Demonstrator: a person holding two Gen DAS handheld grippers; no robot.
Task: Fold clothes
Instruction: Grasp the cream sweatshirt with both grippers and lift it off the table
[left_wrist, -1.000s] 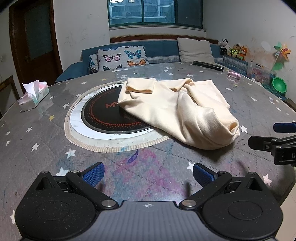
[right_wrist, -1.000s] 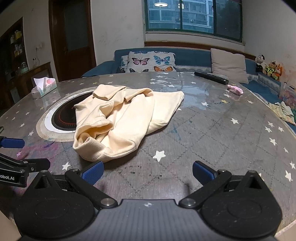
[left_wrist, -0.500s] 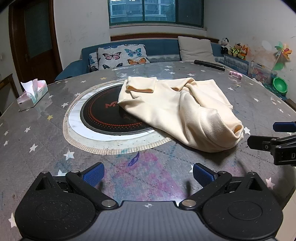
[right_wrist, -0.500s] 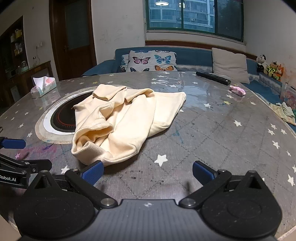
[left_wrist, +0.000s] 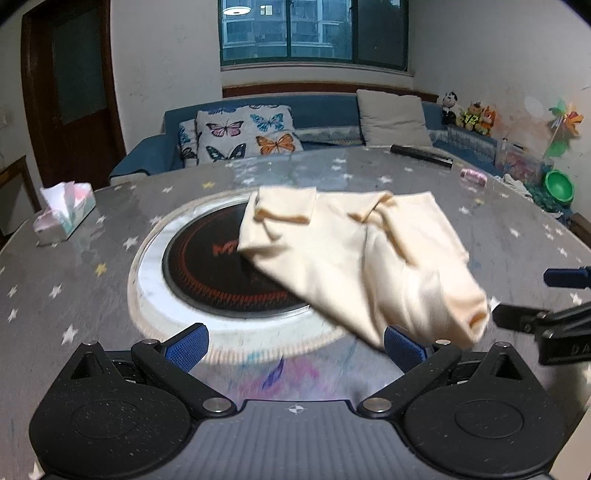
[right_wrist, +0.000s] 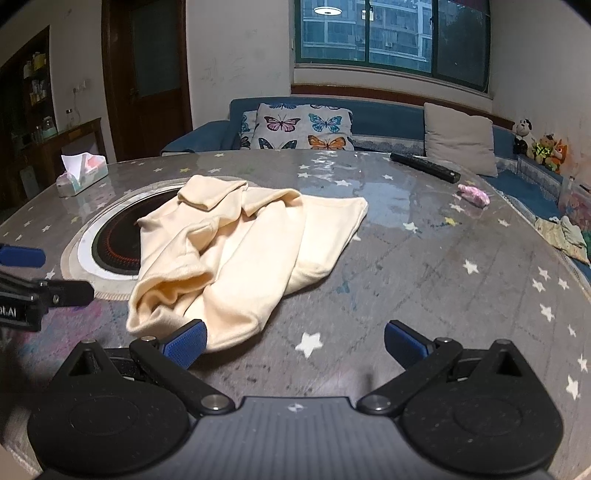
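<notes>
Cream garment (right_wrist: 236, 254): soft knit, crumpled heap, at table (right_wrist: 424, 266) centre, overlapping round black hotplate (left_wrist: 221, 273) from 3 o'clock. Left gripper (left_wrist: 295, 345): ribbed blue pads, spread, empty, garment hem at 2 o'clock. Right gripper (right_wrist: 293, 341): spread, empty, hem at 10 o'clock.

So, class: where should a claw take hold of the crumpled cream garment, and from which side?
Probably the bunched near end of the cream garment. It bulges off the table nearest both open claws, so the right claw could come in low from the front and pinch its edge.
</notes>
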